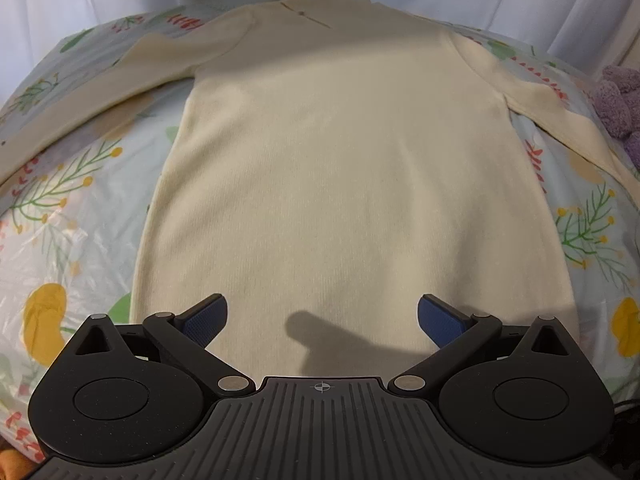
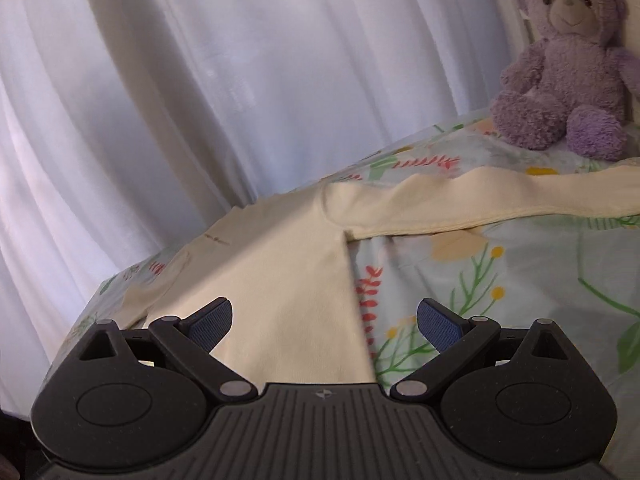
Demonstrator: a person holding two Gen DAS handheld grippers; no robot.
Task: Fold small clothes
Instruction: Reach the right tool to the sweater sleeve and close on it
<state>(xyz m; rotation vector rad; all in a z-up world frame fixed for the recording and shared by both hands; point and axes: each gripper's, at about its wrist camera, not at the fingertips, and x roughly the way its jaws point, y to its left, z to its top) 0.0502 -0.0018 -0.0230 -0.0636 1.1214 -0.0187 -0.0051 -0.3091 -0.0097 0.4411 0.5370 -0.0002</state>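
Cream knit long-sleeved top (image 1: 352, 168) lies flat on the floral bedsheet (image 1: 60, 200), sleeves spread toward 10 and 2 o'clock, ready for folding; left tool (image 1: 322, 316) and right tool (image 2: 325, 318) both gape, empty

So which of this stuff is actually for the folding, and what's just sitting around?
For the job:
- cream long-sleeved top, spread flat, sleeves out
- left gripper, open
- right gripper, open

Just there:
- purple teddy bear
- floral bedcover under the top
- white curtain behind
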